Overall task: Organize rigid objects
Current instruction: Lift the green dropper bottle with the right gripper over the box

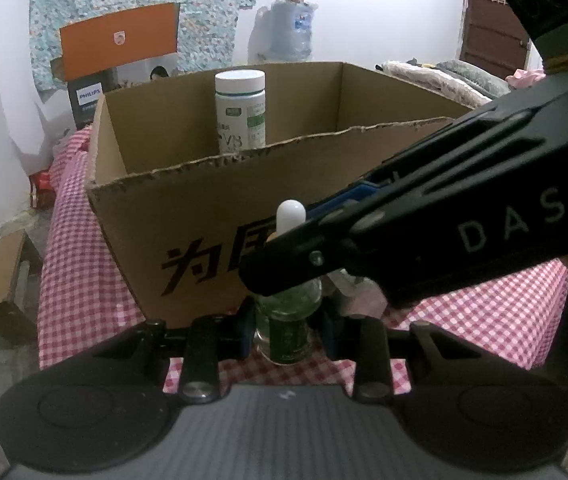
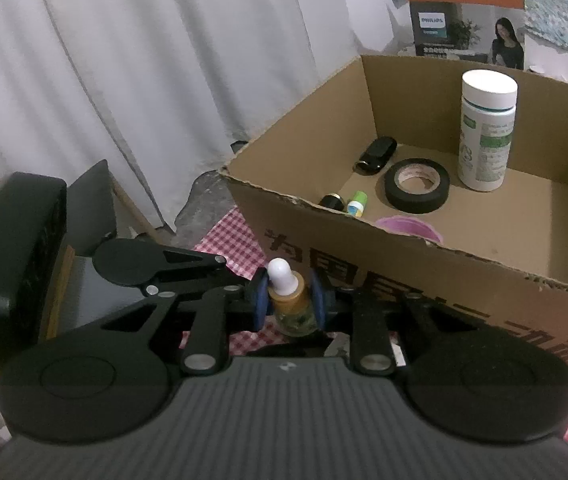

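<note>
The dropper bottle (image 2: 289, 300) is standing upright at the near edge of the surface (image 1: 84, 240), just in front of the cardboard box (image 2: 403, 264). The right claw (image 2: 289, 304) is gripping its body between blue pads; the left claw (image 1: 284, 326) is squeezing its base. The box opening is lying ahead and above, so lifting over the front wall comes next.

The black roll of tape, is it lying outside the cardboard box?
No, the black roll of tape lies flat inside the brown cardboard box.
</note>
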A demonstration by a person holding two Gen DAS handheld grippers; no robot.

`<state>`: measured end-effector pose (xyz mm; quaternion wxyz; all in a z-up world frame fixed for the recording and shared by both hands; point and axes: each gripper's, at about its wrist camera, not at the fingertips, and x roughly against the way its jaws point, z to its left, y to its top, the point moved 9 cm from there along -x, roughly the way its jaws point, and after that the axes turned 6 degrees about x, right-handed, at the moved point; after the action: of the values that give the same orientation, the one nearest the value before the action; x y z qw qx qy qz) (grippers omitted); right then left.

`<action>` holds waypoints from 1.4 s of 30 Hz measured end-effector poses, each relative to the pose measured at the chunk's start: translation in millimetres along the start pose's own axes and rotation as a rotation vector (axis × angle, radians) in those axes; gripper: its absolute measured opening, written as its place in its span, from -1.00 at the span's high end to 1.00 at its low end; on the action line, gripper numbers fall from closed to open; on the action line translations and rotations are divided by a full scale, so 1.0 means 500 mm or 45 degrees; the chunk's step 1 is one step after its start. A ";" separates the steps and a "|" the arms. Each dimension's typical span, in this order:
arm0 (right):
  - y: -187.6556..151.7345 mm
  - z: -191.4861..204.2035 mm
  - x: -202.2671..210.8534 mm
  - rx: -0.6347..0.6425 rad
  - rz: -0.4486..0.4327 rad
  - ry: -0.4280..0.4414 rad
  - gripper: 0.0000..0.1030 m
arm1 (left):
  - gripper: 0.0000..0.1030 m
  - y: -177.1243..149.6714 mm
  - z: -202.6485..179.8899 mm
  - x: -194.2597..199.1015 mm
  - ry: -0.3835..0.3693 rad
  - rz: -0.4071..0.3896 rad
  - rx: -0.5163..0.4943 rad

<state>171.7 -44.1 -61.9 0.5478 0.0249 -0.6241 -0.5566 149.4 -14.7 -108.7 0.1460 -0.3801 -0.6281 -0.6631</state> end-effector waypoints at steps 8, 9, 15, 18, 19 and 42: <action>0.033 0.051 0.076 0.063 -0.103 0.040 0.60 | 0.35 0.037 -0.018 0.100 0.040 -0.101 -0.019; 0.042 0.058 0.092 0.076 -0.126 0.046 0.60 | 0.35 0.048 -0.022 0.118 0.043 -0.122 -0.025; 0.117 0.071 0.195 0.133 -0.266 0.058 0.59 | 0.35 0.142 -0.046 0.183 0.006 -0.208 -0.035; 0.159 0.048 0.232 0.133 -0.308 0.042 0.59 | 0.35 0.204 -0.060 0.179 -0.033 -0.218 -0.027; 0.173 0.034 0.242 0.122 -0.319 0.033 0.59 | 0.35 0.223 -0.067 0.170 -0.047 -0.216 -0.025; 0.220 -0.431 0.135 -0.188 -0.098 -0.127 0.62 | 0.35 0.397 -0.089 -0.246 -0.122 0.159 0.098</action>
<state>361.7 -189.3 14.2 0.4945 -0.0192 -0.6066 -0.6222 350.9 -125.0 -46.5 0.1714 -0.4437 -0.6345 -0.6092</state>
